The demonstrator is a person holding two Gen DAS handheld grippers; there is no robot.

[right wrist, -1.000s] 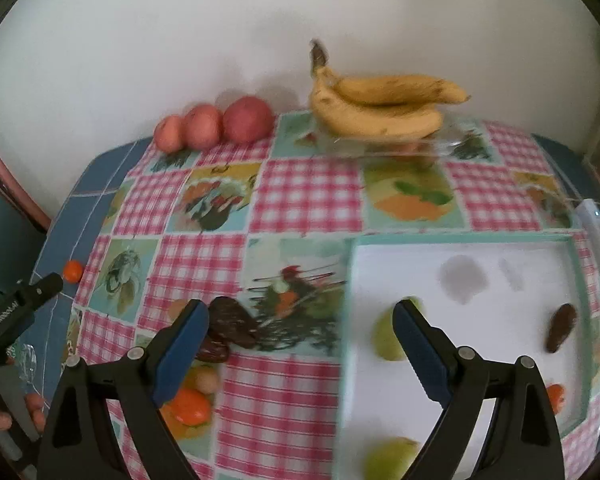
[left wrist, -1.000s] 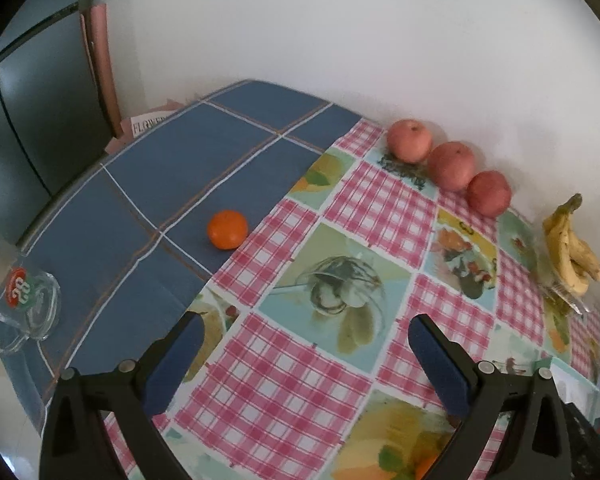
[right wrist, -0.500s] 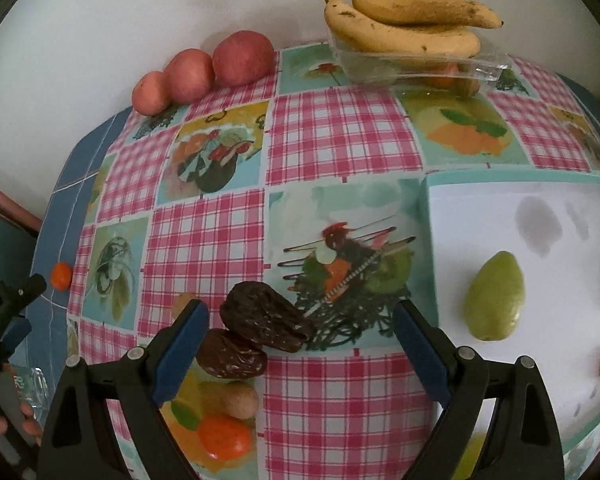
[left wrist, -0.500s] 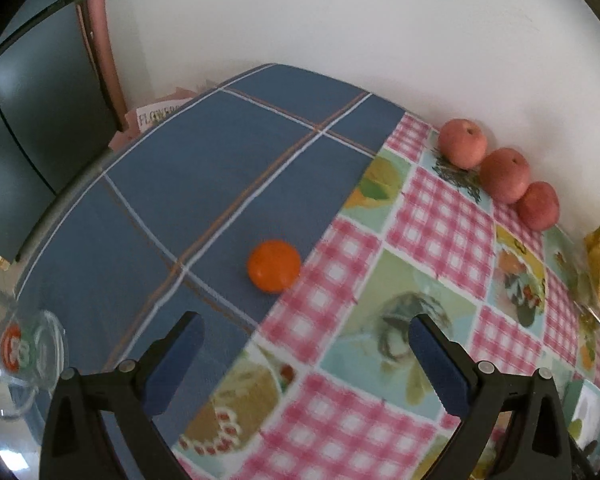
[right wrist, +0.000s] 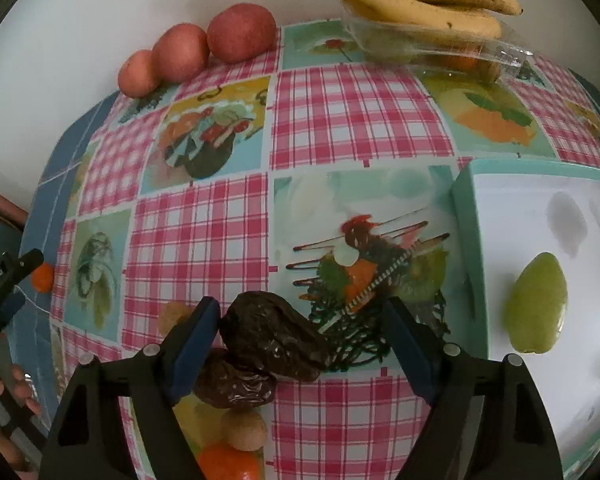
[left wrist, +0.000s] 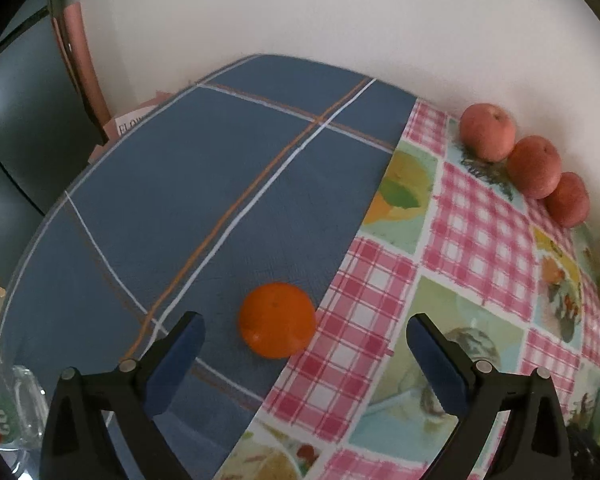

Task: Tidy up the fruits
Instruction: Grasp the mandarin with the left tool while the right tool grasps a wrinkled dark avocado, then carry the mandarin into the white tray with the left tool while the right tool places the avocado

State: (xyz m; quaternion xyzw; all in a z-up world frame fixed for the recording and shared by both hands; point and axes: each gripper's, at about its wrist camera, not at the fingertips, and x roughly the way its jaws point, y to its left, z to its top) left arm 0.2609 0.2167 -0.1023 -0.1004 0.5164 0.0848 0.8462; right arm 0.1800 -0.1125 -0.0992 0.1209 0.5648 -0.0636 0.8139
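In the left wrist view a small orange point(left wrist: 277, 320) lies on the blue cloth at the edge of the checked cloth. My left gripper point(left wrist: 304, 330) is open, its fingers on either side of the orange, not touching. In the right wrist view my right gripper point(right wrist: 302, 318) is open over a dark wrinkled fruit point(right wrist: 274, 336); its left finger is close to it. A second dark fruit point(right wrist: 236, 386), a tan round fruit point(right wrist: 244, 430) and an orange point(right wrist: 228, 464) lie below. A white tray point(right wrist: 466, 216) at right holds a green pear point(right wrist: 536, 304).
Three red apples point(left wrist: 532, 166) line the wall; they also show in the right wrist view point(right wrist: 198, 50). Bananas point(right wrist: 420, 4) rest on a clear plastic box point(right wrist: 452, 54). A glass mug point(left wrist: 16, 408) stands at the table's left edge.
My left gripper moved forward and left until the orange sits between its fingers. My right gripper moved down and left, bringing the dark fruit between its fingers.
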